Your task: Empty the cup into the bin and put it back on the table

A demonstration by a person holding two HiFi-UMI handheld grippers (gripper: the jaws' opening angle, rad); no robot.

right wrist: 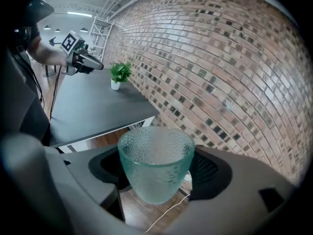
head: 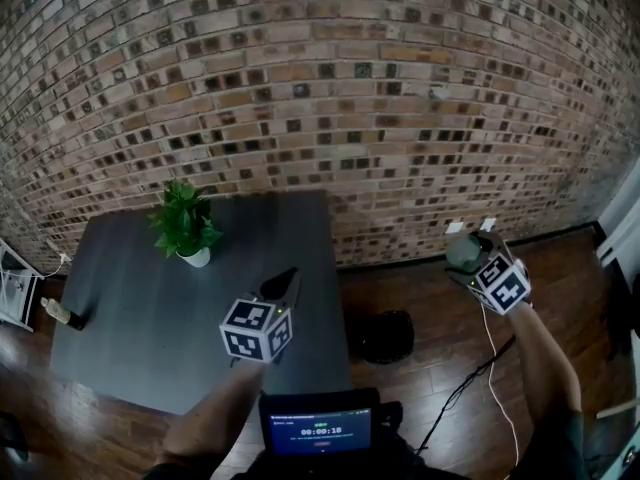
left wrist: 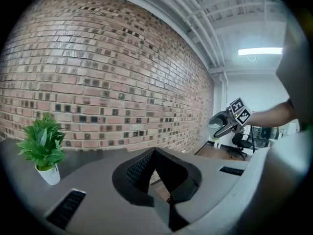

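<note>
Cup (right wrist: 155,163) upright, pinched between jaws of right gripper (right wrist: 156,177), held well right of table (head: 150,318), over floor. Bin (head: 386,335) just off table's right edge, below and left of cup; right hand nearer, path open. Left gripper (head: 285,286), jaws pressed together and empty, hovers over table's right part. Plant (head: 185,223) at table's far edge.

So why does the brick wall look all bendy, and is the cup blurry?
Head view: the wide lens bows the brick wall into a curve, and the picture is dim. Left gripper view: the wall bends too, the corners go black, and a ceiling light glares white. Right gripper view: the glass cup is sharp, with its little bumps clear.
</note>
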